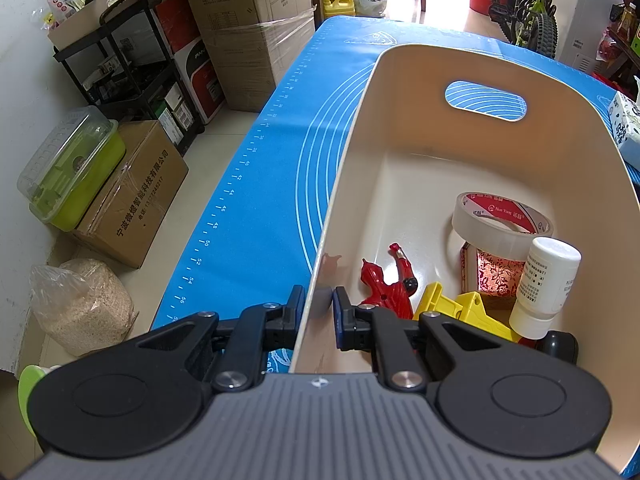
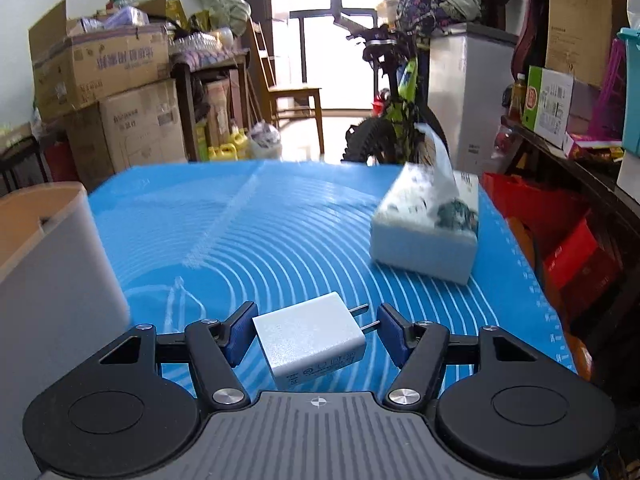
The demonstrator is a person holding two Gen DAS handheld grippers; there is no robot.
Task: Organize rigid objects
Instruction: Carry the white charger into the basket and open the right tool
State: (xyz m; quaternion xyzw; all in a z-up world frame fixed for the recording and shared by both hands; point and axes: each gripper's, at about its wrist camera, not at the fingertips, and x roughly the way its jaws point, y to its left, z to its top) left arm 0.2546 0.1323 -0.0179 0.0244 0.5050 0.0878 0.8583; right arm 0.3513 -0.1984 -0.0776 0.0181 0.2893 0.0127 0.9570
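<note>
My left gripper straddles the near side wall of the cream bin, one pad outside and one inside, fingers narrowed onto the wall; whether they press it fully I cannot tell, but the purpose appears to be steadying the bin for loading. The bin stands on the blue mat covering the worktop and holds a tape roll, a white bottle, a red toy and yellow pieces. My right gripper is held low and level, pointing forward across the mat, fingers wide. The white charger lies between the pads, prongs toward the right one, a gap showing on each side, so it is not yet gripped. A tissue box sits well beyond it. The next action, in my judgement: close on the charger's flat sides, not the prongs.
</note>
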